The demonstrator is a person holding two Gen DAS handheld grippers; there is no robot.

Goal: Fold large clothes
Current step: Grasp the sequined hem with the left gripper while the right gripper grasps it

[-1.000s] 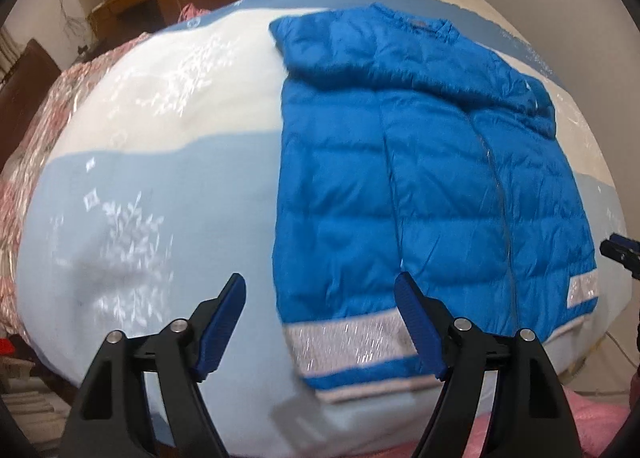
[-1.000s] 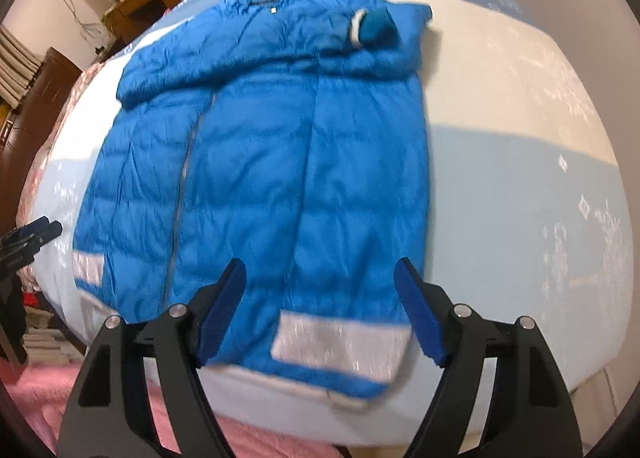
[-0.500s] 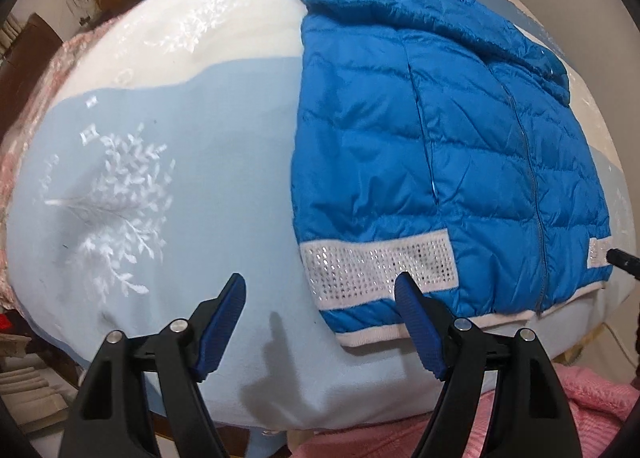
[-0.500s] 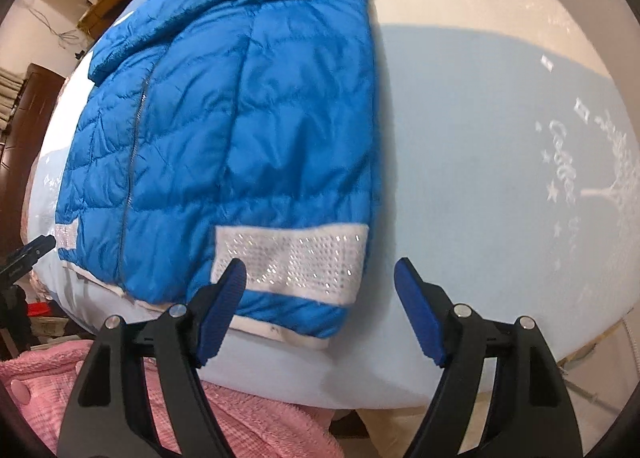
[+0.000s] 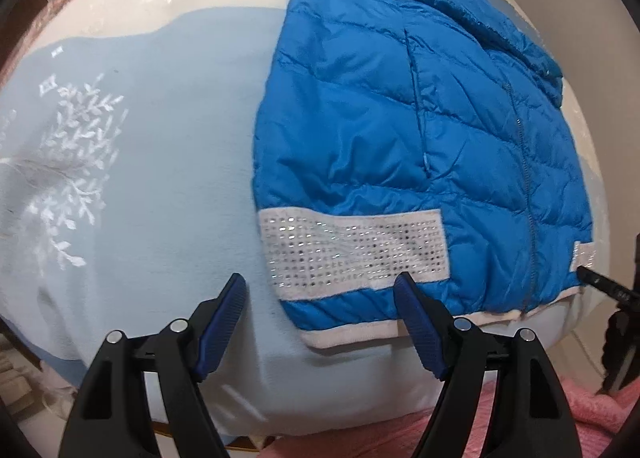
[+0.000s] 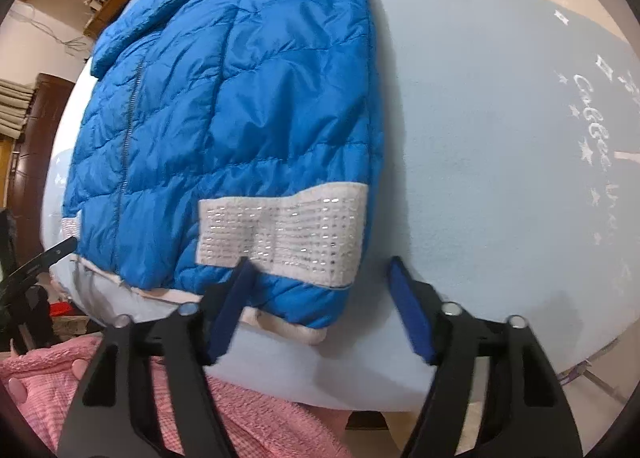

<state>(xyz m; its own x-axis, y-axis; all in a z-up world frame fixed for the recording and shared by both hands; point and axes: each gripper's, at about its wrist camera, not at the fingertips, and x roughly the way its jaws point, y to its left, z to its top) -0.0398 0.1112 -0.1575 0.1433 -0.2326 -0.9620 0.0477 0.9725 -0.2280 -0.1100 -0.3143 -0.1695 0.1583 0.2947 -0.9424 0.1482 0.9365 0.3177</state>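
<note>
Pale blue fleece with white leaf embroidery fills the left half of my left wrist view: that is the blanket (image 5: 160,146) covering the bed. My left tool (image 5: 322,322) hangs at the bottom centre of that frame, spread wide and gripping nothing, its left pad over bare blanket and its right pad over the lower hem of the blue puffer jacket (image 5: 400,130). The jacket lies flat across the centre and right of the frame, zipper closed, with a white sequinned band (image 5: 352,250) just above my tool. At the far right edge I can see the tip of the other tool near the jacket's opposite hem corner. In the right wrist view, the jacket (image 6: 240,98) takes the left and centre, blanket (image 6: 500,138) to the right. My right tool (image 6: 320,298) is released too, straddling the jacket's lower right corner without clamping it.
</note>
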